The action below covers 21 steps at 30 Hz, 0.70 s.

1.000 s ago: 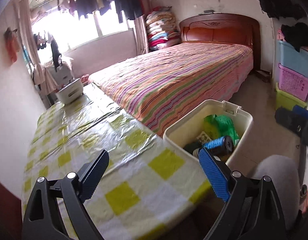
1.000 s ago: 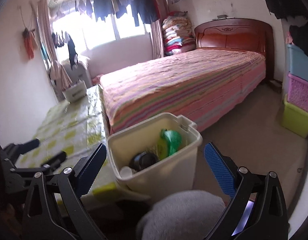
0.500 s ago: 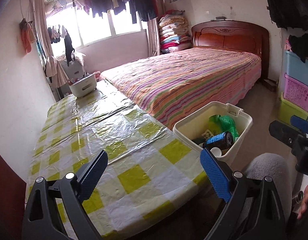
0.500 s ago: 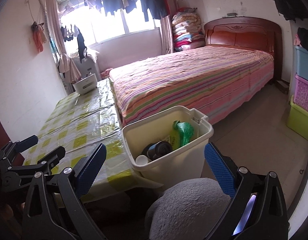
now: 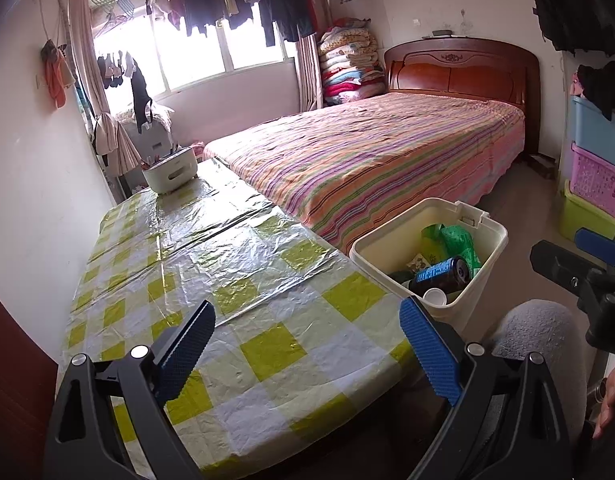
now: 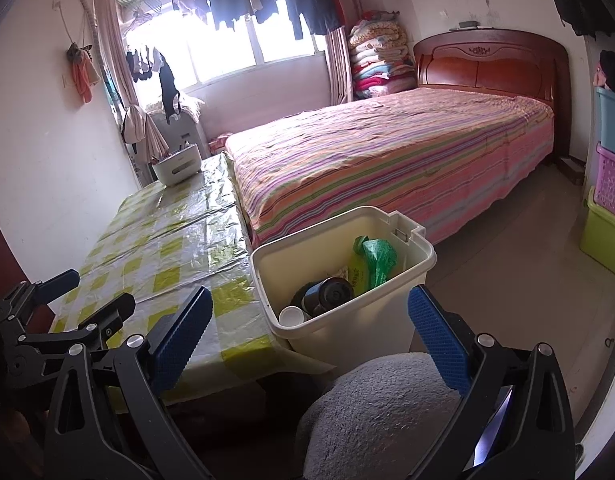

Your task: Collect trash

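Cream bin [image 6: 411, 264] stands at the table [image 5: 267, 352] edge for easy drops; can [image 5: 441, 276] inside; both grippers [image 5: 307, 344] [image 6: 307, 330] spread apart, empty.

Both cameras look down the room toward the bed [image 5: 371, 152]. The left one sits over the near end of the bench [image 5: 235, 320], the bin [image 5: 483, 248] on its right; the right one looks from just behind that bin [image 6: 347, 328]. Both views share bench, bin, bed.

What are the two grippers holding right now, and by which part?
Nothing is held. The left gripper and the right gripper are both open with nothing between their fingers; the trash already lies in the bin.
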Each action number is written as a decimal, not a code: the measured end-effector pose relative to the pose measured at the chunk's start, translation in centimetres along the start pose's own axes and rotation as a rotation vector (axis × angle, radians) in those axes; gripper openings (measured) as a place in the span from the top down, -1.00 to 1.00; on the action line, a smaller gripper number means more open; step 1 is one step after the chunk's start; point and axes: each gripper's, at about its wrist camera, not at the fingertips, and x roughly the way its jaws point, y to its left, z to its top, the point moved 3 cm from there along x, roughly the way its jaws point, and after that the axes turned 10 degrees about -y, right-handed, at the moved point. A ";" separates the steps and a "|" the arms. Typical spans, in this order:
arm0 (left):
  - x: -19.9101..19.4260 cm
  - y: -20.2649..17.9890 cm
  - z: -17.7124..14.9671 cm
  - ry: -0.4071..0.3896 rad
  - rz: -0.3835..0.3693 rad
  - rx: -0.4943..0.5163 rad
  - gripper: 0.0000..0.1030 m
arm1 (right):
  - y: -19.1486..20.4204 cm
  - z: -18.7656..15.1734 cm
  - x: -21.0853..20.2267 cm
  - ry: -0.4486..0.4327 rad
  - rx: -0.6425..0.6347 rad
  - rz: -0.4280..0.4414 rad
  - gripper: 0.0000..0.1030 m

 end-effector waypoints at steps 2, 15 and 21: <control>0.0 -0.1 0.0 -0.003 -0.005 0.002 -0.77 | -0.1 -0.2 0.2 0.005 0.004 0.000 -0.88; 0.7 -1.3 -0.1 0.011 0.071 0.059 -0.77 | -0.5 -0.6 0.9 0.024 0.023 0.006 -0.88; 1.3 -1.6 -0.2 0.035 0.027 0.046 -0.77 | -0.8 -0.8 1.3 0.030 0.033 0.005 -0.88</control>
